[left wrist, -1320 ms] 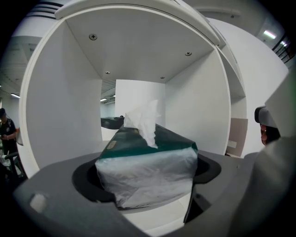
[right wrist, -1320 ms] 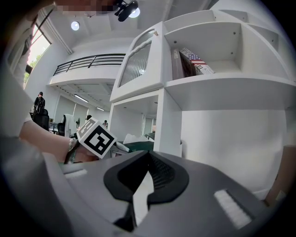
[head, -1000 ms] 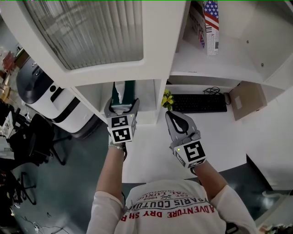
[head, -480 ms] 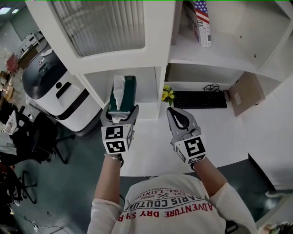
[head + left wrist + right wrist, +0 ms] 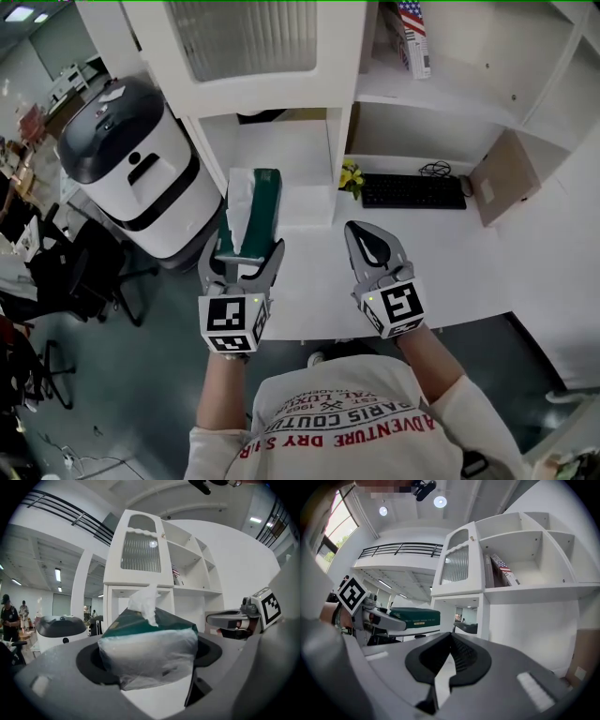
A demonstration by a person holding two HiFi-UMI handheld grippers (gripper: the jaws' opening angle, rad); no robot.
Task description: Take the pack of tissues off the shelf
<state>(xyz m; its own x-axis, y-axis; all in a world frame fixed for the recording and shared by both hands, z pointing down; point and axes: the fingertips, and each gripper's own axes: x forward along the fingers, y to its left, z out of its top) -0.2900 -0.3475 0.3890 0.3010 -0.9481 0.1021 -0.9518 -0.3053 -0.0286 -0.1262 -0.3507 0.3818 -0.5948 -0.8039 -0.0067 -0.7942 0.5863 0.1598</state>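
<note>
My left tool point(image 5: 242, 255) is clamped on the near end of the pack point(image 5: 255, 208). My right tool point(image 5: 361, 234) is clenched on nothing, over the worktop's point(image 5: 487, 253) front edge. A second ago the pack sat inside the shelf's point(image 5: 281, 159) lower bay; now it hangs clear in front of the bay, above the worktop's left edge. I judge the take-off all but done, with only carrying it away left. In the left tool view the wrap hides the pads, so I can't see how deep the bite is. Something dark at the back of the bay is too dim to name, and the shelf's top is cut off.
</note>
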